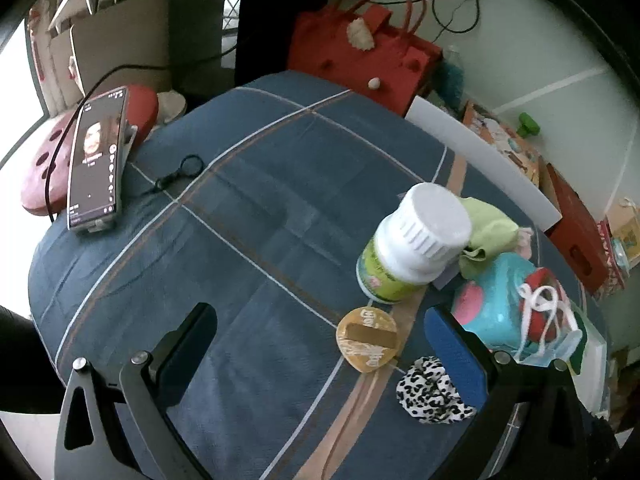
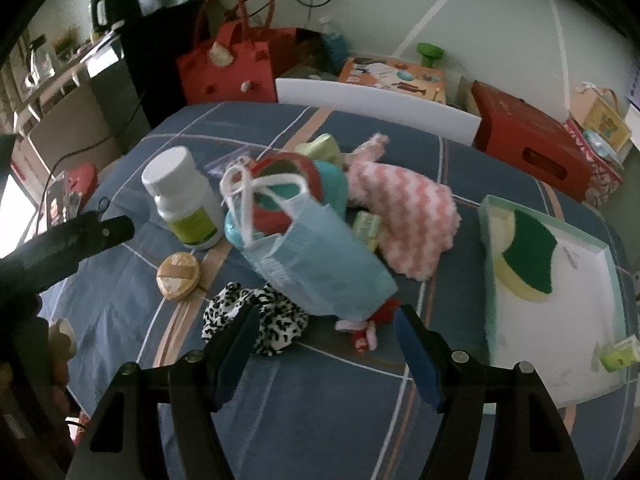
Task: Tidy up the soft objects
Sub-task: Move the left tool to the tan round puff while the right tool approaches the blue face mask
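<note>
A heap of soft things lies on the blue plaid cloth: a light blue face mask, a leopard-print scrunchie, a pink-and-white fuzzy sock and a green cloth. My right gripper is open, its jaws on either side of the mask's near end. My left gripper is open and empty, hovering left of the heap; the scrunchie also shows in the left wrist view by its right finger. A teal-rimmed white tray at the right holds yellow-green sponges.
A white-capped pill bottle and a round tan compact sit beside the heap. A phone rests on a stand at far left. A red bag, a red box and a white board border the table's far side.
</note>
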A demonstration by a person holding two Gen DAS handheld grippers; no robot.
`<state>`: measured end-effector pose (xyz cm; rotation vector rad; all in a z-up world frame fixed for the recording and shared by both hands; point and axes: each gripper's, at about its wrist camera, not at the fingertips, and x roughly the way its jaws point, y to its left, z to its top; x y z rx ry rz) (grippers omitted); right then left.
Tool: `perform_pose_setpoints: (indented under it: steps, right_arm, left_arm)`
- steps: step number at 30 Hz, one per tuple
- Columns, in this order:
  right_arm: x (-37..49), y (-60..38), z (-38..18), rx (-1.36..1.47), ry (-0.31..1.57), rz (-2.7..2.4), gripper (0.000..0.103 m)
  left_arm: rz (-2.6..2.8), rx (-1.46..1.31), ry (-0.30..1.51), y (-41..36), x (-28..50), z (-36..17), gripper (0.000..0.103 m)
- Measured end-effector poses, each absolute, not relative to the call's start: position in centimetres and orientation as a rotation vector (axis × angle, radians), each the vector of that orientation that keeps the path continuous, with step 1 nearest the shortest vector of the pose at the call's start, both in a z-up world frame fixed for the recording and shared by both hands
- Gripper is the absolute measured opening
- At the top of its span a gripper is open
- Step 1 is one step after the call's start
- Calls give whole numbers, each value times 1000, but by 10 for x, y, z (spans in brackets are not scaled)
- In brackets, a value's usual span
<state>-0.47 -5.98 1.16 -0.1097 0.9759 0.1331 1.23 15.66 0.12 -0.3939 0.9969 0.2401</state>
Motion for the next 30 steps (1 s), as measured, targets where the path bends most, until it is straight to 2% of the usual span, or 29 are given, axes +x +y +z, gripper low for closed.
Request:
perform_pose_setpoints:
  steps: [7,24,30]
  right_arm:
    - [4,-49,0,-165,964,128,74]
    - [27,-49,-17,-217,969,55,74]
    - [29,-53,-17,-208,964,52,74]
  left_arm:
    - [213,-420,1028,155,18,-10,103]
    - [182,-222,1176,127,37,-42,103]
    - [170,-239,1193,129,38,-46,103]
